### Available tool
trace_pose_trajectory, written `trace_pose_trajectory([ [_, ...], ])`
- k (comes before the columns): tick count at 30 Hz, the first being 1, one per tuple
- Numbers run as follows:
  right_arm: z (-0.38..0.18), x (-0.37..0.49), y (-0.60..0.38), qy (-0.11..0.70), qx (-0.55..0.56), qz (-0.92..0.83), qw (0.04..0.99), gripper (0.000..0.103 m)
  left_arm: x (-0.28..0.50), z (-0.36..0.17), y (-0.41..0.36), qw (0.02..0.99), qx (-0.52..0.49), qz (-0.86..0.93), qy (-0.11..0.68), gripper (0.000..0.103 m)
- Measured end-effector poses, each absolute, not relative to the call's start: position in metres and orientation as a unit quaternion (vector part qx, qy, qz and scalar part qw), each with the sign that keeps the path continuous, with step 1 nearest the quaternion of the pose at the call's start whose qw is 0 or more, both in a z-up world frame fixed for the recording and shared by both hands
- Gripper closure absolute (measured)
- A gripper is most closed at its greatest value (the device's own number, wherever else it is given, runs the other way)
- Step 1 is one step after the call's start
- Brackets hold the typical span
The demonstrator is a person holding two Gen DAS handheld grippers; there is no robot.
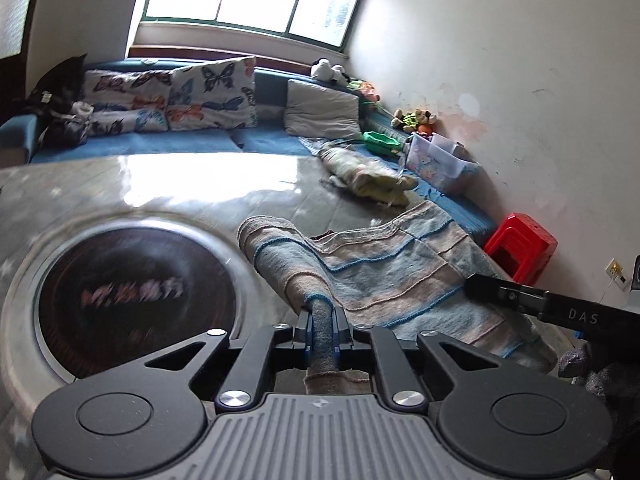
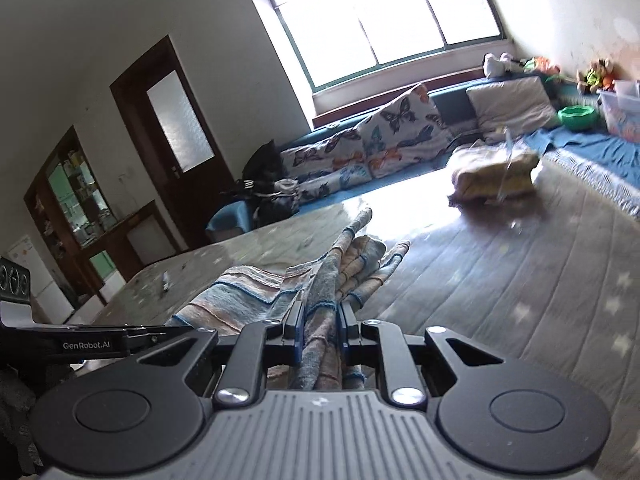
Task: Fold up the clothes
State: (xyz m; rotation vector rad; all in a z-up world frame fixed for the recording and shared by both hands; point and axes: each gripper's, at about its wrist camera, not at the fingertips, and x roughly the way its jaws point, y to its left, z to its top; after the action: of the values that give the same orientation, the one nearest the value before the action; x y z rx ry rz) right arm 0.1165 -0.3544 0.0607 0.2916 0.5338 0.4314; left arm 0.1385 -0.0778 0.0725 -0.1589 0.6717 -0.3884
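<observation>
A striped blue, grey and peach knit garment lies over the table. My left gripper is shut on a bunched edge of it, and the cloth runs up and away from the jaws. In the right wrist view my right gripper is shut on another gathered part of the same garment, which stretches forward in folds. The right gripper's black body reaches in from the right of the left wrist view. The left gripper's body shows at the left edge of the right wrist view.
The table has a grey striped cover and a round dark inset at the left. A folded yellowish bundle lies further back. Behind are a blue sofa with butterfly cushions, a plastic box and a red stool.
</observation>
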Motion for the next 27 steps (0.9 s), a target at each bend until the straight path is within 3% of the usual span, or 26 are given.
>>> trace_pose_trajectory([
  [14, 0.065, 0.18, -0.404, 0.271, 0.119, 0.162, 0.941, 0.088, 0.209, 0.062, -0.137, 0.914, -0.063, -0.202, 0.345, 0.093],
  [27, 0.005, 0.202, -0.424, 0.339, 0.122, 0.112, 0.926, 0.087, 0.227, 0.014, -0.155, 0.892, -0.051, -0.2, 0.401, 0.091],
])
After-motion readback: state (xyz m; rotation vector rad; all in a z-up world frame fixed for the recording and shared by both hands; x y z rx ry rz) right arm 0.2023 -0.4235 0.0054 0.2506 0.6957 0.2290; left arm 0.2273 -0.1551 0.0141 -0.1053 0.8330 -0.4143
